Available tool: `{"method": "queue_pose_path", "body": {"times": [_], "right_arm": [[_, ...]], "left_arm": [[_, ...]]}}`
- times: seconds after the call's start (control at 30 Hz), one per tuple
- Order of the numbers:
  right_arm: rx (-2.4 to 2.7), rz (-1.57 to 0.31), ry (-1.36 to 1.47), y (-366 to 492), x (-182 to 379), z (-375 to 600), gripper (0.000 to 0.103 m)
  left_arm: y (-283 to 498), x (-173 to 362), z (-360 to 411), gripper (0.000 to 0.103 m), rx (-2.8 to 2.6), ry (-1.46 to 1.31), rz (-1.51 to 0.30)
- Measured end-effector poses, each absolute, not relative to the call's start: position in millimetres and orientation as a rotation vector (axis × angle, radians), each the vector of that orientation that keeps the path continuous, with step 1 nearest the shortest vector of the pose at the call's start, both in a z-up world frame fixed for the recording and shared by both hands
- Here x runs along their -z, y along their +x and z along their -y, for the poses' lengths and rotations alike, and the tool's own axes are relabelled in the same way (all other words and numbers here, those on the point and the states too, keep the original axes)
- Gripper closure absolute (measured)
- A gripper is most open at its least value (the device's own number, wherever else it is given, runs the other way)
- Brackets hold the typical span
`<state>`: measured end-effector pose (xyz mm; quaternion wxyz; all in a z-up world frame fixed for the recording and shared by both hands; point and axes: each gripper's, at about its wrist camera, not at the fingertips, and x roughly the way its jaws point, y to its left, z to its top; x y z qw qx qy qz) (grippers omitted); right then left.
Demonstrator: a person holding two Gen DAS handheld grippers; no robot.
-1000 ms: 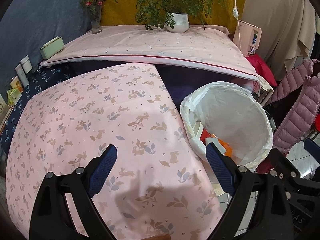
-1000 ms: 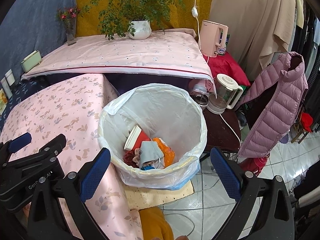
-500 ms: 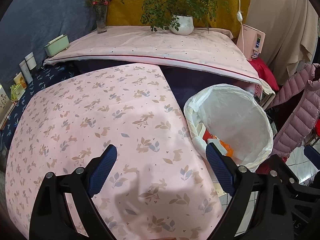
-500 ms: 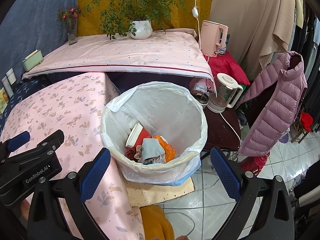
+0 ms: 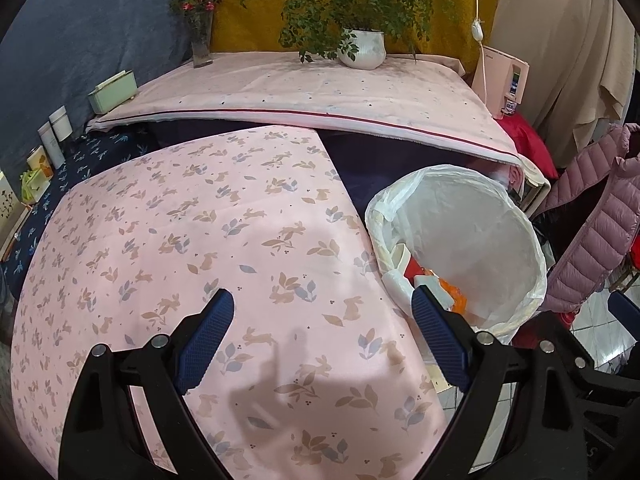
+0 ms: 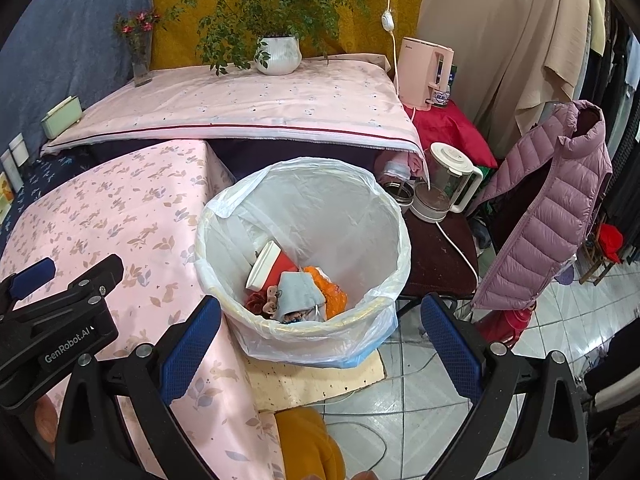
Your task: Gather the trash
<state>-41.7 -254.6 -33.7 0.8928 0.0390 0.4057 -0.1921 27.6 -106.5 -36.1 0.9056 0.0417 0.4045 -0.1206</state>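
A waste bin lined with a white plastic bag (image 6: 344,216) stands on the floor at the table's right side; it also shows in the left wrist view (image 5: 480,216). Inside lie a red cup with a white rim (image 6: 270,266), a grey face mask (image 6: 298,294) and an orange wrapper (image 6: 332,292). My right gripper (image 6: 320,336) is open and empty, held above the bin's near rim. My left gripper (image 5: 320,340) is open and empty above the pink rabbit-print tablecloth (image 5: 180,240). The left gripper's body shows at the left of the right wrist view (image 6: 60,320).
A raised shelf with a pink cloth (image 6: 248,100) holds a potted plant (image 6: 278,54), a flower vase (image 6: 140,60) and a green box (image 6: 62,116). A kettle (image 6: 444,184), a pink dispenser (image 6: 426,72) and a purple puffer jacket (image 6: 548,212) stand right of the bin.
Both grippers have drawn back slightly from the bin, still open and empty. The bin's contents lie as before.
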Motion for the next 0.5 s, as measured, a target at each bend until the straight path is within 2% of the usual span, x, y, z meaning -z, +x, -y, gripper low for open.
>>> {"method": "queue_pose_path", "body": {"times": [0.5], "right_arm": [[0.412, -0.843, 0.094, -45.7, 35.7, 261.4, 0.007]], "left_arm": [[23.5, 36.3, 113.2, 0.017, 0.261, 0.106, -0.835]]}}
